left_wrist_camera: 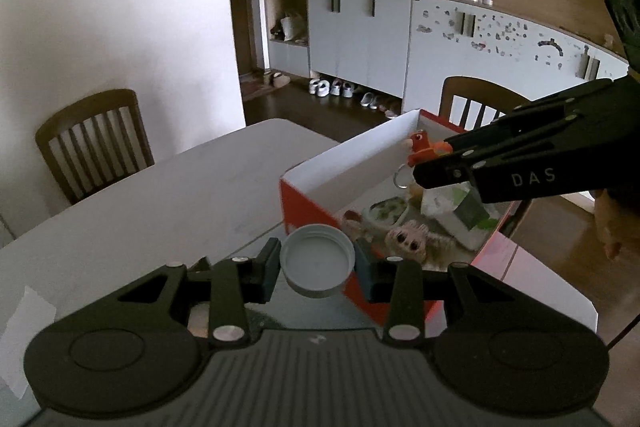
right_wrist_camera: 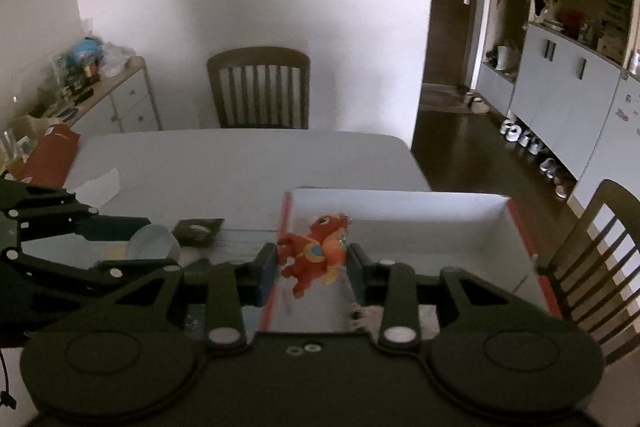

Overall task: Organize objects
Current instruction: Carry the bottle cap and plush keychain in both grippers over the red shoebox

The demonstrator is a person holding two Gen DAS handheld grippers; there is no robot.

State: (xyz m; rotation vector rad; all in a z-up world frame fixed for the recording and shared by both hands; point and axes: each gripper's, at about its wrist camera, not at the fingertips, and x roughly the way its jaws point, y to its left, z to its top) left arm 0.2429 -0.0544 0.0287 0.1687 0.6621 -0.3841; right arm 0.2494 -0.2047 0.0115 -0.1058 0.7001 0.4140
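A light, rigid jar lid (left_wrist_camera: 317,261) is pinched across its rim by the left tongs (left_wrist_camera: 318,265), just beside the box (left_wrist_camera: 344,163). A small, light dragon keychain (right_wrist_camera: 316,251), probably slippery, is pinched at its body by the right tongs (right_wrist_camera: 312,269) above the box.

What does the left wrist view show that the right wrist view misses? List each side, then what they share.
Only the left wrist view: the box's contents, among them a green-and-white packet and a fuzzy big-eyed toy, plus the sticker-covered cabinets.

Only the right wrist view: a dark flat item on the table, a red bag and a cluttered sideboard.

Both: the red-and-white box, the left hand-held gripper shut on the grey lid, the right hand-held gripper shut on the orange dragon toy.
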